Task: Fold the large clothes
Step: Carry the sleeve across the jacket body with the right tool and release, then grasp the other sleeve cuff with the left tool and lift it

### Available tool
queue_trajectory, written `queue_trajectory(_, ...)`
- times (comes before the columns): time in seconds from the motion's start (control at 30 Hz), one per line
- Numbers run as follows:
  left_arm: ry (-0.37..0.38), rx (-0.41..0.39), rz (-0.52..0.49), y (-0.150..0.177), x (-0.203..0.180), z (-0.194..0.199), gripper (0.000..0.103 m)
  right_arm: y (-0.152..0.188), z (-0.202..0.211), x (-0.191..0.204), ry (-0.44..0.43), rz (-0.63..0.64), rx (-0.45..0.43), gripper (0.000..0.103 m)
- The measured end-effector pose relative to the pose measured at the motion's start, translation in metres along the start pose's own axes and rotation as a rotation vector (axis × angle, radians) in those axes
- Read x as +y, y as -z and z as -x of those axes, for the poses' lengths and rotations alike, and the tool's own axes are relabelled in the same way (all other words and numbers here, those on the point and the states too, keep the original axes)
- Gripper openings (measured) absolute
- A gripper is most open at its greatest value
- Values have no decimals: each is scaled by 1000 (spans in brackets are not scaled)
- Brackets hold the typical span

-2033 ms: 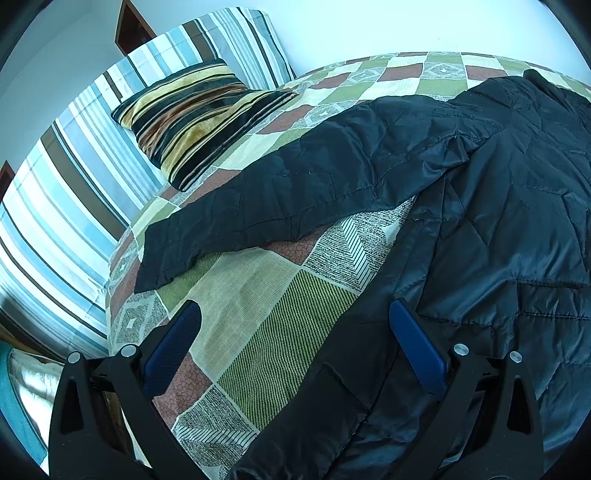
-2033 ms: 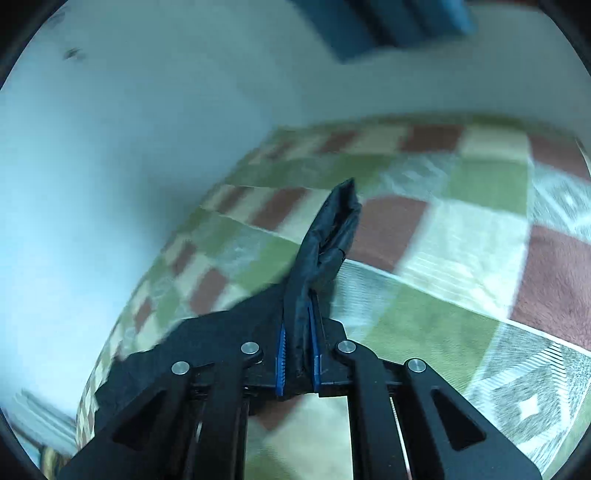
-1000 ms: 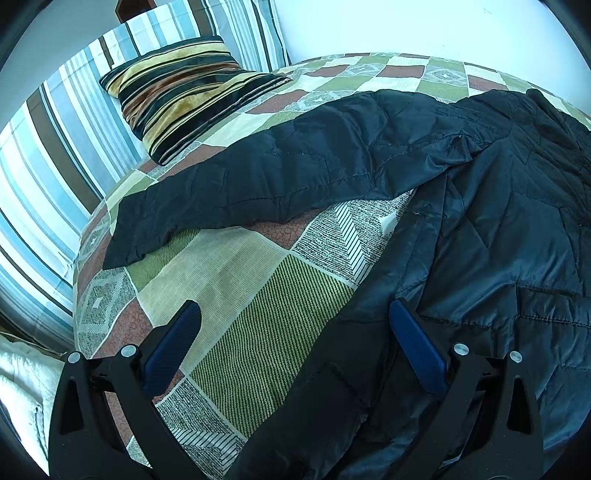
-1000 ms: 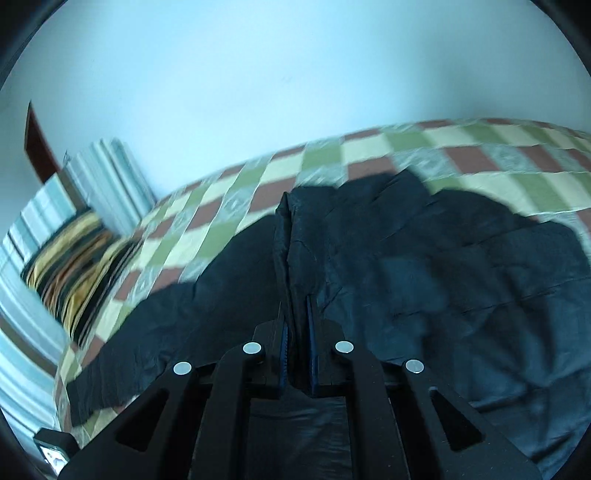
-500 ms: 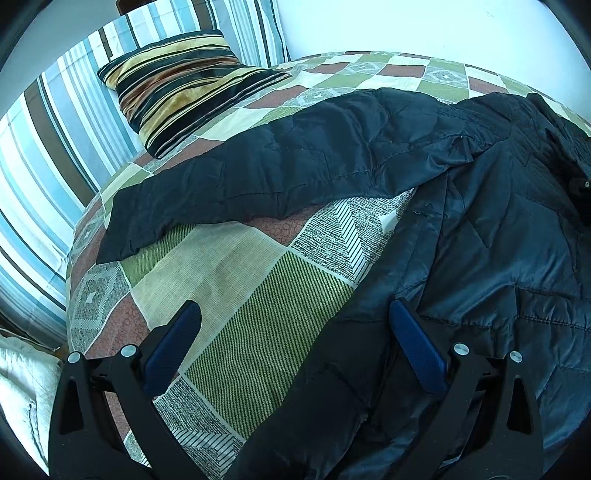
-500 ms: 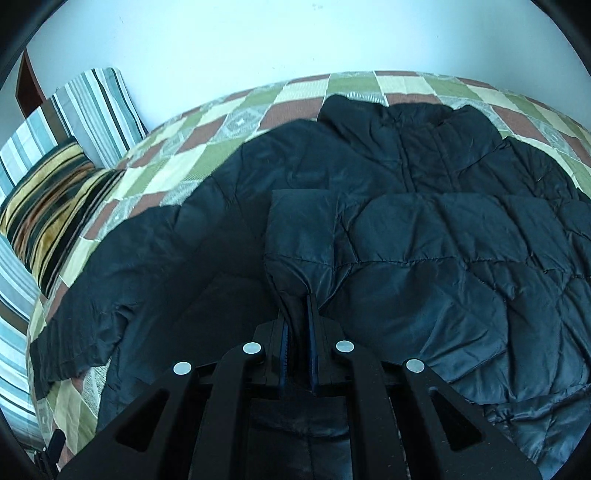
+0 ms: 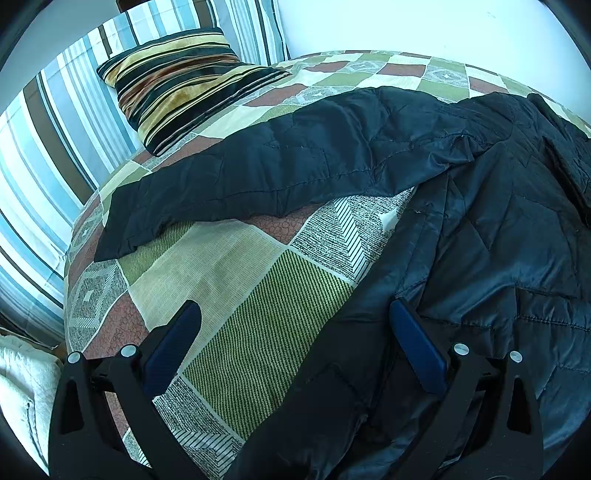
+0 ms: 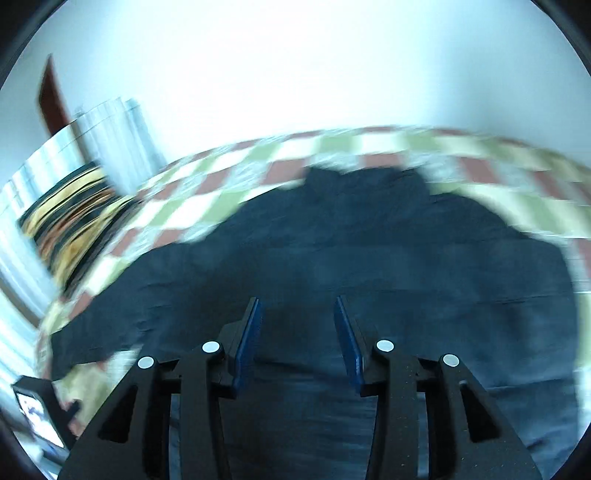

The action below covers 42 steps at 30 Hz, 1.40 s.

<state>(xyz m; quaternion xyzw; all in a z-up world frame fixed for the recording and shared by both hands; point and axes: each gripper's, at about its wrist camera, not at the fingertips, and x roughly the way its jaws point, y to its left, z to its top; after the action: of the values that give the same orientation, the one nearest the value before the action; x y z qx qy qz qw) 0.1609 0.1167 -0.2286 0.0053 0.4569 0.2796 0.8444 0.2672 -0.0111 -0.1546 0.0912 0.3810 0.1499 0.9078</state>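
A large black quilted jacket (image 7: 498, 229) lies spread on a patchwork bedspread (image 7: 229, 266). One sleeve (image 7: 266, 177) stretches out to the left toward the pillow. My left gripper (image 7: 295, 314) is wide open and empty, low over the jacket's left hem edge. In the right wrist view the picture is blurred; the jacket (image 8: 369, 251) fills the middle, and my right gripper (image 8: 298, 306) is open and empty above its body.
A striped pillow (image 7: 184, 81) leans against a striped headboard cushion (image 7: 48, 147) at the bed's left end. A white wall (image 7: 406, 26) runs behind the bed. A small lit screen (image 8: 37, 417) stands at the lower left of the right wrist view.
My right gripper carried the other sleeve across onto the jacket's body, then opened and let it go; it now moves off fast. My left gripper stayed open and almost still.
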Motion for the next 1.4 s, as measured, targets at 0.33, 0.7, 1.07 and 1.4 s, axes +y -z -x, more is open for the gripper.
queue_trajectory(0.33,-16,-21,-26,0,0,0,101,34,-14,-184,349,-276,125,21)
queue_trajectory(0.7,-35,-21,-41,0,-2,0,101,53,-30,-181,384,-203,77,23)
queue_trajectory(1.07,-35,-19,-42,0,-5,0,101,48,16,-185,538,-181,-28,67)
queue_trajectory(1.4,-29,-10,-41,0,-6,-2,101,65,-16,-206,555,-235,59,79)
